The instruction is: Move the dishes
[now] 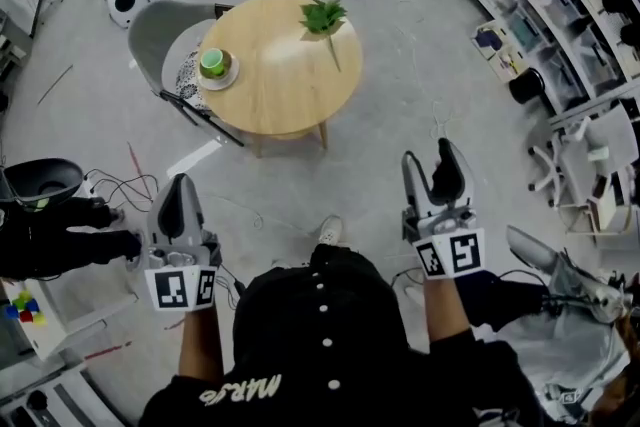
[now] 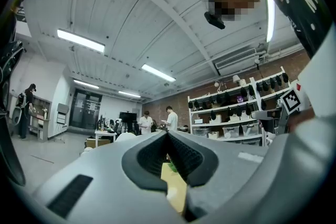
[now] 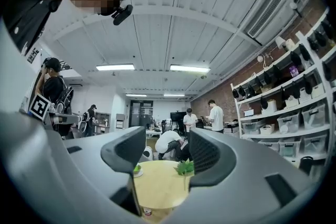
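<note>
While L gripper [image 1: 180, 185] is closed, R gripper [image 1: 430, 163] gapes; prob cup [image 1: 213, 62] ahead

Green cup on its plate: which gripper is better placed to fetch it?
Left, probably: the green cup sits at the table's left edge, ahead of the left gripper. It is shut and must open; the right gripper is open but farther across.

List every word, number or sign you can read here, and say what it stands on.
"MAR…", upside down, on the black top; its end is unclear.
Markers on the left gripper and right gripper: square patterns, no letters.
Shelf bins: any labels are too small to read.
</note>
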The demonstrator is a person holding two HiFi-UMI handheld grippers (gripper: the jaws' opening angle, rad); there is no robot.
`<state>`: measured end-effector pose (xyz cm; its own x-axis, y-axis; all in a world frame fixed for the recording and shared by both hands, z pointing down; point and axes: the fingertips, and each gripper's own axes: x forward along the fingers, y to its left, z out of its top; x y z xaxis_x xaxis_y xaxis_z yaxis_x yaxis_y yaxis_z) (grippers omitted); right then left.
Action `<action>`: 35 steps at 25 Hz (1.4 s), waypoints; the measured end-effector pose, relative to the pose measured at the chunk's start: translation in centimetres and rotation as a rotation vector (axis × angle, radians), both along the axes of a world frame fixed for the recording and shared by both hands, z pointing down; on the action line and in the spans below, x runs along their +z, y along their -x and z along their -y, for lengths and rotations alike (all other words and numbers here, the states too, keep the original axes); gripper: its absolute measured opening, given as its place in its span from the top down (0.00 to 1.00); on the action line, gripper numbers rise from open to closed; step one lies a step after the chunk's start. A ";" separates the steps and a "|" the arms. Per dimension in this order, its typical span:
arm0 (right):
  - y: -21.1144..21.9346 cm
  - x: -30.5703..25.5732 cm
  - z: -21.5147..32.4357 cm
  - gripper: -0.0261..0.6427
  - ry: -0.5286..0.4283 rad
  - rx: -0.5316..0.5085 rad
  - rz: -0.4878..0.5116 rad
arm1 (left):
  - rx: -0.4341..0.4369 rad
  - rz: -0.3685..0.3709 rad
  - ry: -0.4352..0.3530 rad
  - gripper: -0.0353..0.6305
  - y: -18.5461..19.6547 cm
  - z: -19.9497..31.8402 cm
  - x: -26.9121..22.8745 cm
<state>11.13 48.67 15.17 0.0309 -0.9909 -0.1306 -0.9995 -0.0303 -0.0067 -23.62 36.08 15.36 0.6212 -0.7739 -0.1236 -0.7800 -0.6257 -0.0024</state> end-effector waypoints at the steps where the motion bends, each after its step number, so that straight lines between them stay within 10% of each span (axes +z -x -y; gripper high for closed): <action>1: -0.7 0.1 0.4 0.59 0.001 0.001 -0.002 | -0.011 0.001 0.001 0.94 -0.4 0.3 0.0; 19: -9.4 1.2 7.1 0.62 0.015 -0.051 0.012 | -0.114 0.003 -0.003 0.94 -7.3 3.8 0.0; 35: -12.2 -0.1 22.7 0.64 0.021 -0.004 0.008 | -0.114 -0.021 -0.029 0.94 -8.8 20.9 -1.0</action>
